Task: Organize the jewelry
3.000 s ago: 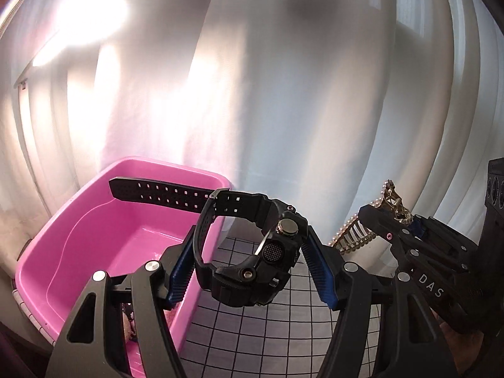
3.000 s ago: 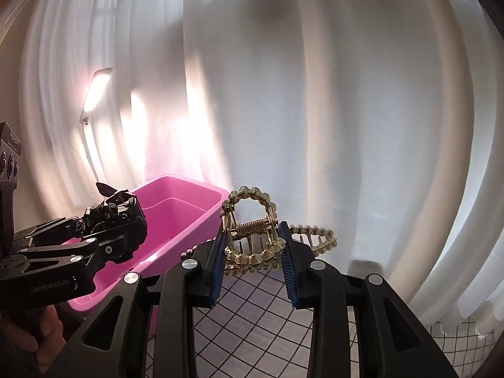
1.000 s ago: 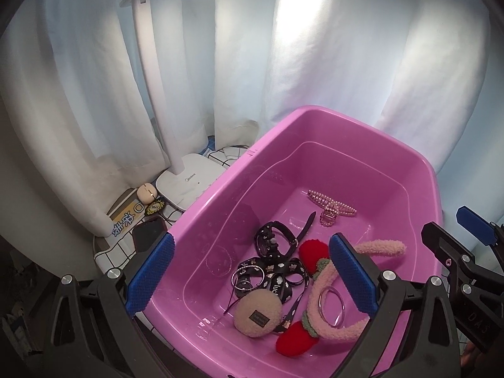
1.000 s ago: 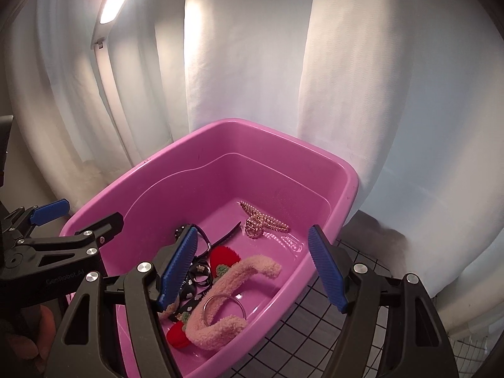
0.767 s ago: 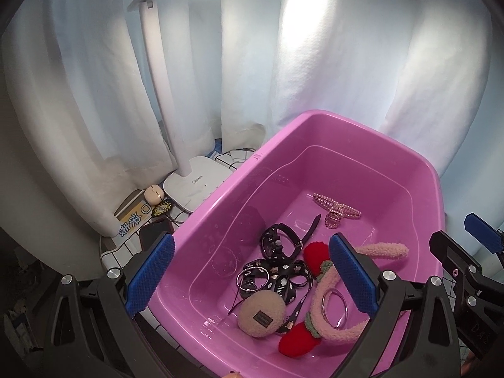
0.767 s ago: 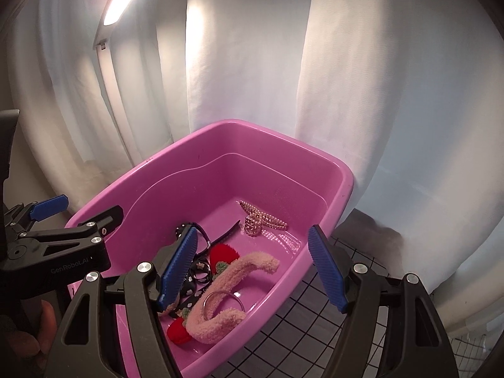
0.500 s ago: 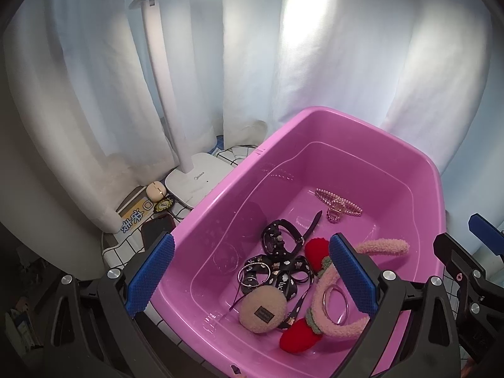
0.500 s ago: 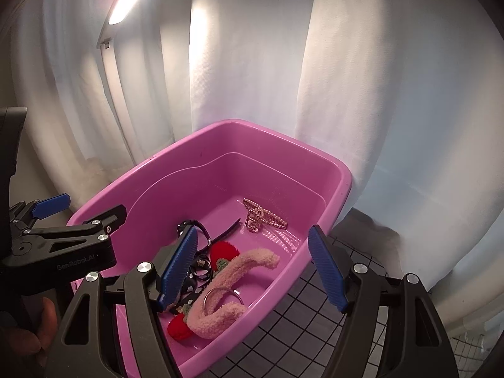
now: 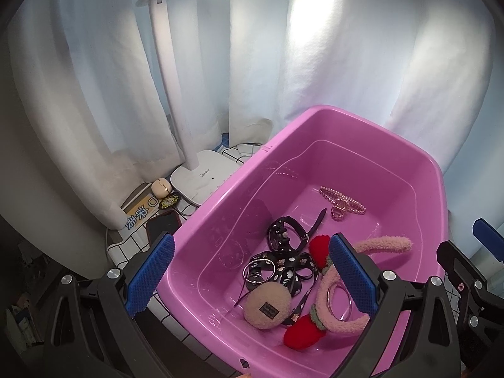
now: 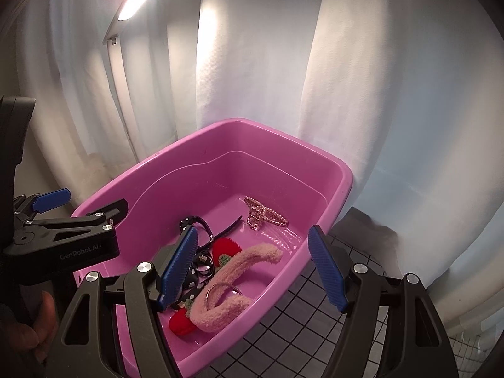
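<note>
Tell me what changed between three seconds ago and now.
Both claws let go. The left claw dropped the black watch and the right claw dropped the pearl clip; both now lie in the pink tub. The claws hang open over the tub, holding nothing. Over the last second, nothing in the tub moved.

Each gripper, the left gripper [image 9: 250,277] and the right gripper [image 10: 253,264], consisted of black angular plastic arms fastened with round silver screws, carried ribbed blue pads [image 9: 351,275] on its fingers, and the left one bore white "GenRobot.AI" lettering.
</note>
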`<state>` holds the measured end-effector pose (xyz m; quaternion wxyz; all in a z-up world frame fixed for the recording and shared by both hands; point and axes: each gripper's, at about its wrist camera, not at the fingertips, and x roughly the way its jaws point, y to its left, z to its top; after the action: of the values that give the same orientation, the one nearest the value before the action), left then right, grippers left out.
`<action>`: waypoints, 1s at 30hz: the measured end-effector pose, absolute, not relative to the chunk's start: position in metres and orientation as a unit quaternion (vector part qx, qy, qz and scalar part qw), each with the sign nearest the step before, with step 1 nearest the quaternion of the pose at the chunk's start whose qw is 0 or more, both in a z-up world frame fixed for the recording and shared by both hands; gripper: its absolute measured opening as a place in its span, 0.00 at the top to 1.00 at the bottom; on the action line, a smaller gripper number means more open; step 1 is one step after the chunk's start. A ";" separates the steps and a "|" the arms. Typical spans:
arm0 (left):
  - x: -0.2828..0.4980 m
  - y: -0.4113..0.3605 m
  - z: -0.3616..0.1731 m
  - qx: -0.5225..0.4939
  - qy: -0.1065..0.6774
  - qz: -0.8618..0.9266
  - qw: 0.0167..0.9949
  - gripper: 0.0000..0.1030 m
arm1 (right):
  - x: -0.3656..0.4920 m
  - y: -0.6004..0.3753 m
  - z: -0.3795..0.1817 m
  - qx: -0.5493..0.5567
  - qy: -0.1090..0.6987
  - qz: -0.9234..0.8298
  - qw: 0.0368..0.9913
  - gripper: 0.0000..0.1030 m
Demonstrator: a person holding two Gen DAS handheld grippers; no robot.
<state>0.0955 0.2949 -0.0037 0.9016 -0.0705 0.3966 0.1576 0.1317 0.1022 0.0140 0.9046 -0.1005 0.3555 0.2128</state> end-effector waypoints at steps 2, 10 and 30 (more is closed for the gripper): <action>0.095 0.295 -0.004 -0.072 0.398 0.155 0.901 0.06 | 0.132 0.102 0.014 -0.101 0.356 0.213 0.904 0.33; 0.092 0.297 -0.006 -0.073 0.400 0.155 0.900 0.06 | 0.129 0.103 0.013 -0.105 0.356 0.214 0.904 0.33; 0.090 0.295 -0.008 -0.070 0.402 0.155 0.900 0.06 | 0.123 0.099 0.012 -0.106 0.359 0.212 0.903 0.33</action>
<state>0.0900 0.2948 -0.0076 0.8996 -0.0703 0.4020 0.1555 0.1233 0.0987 0.0118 0.9029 -0.1060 0.3587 0.2119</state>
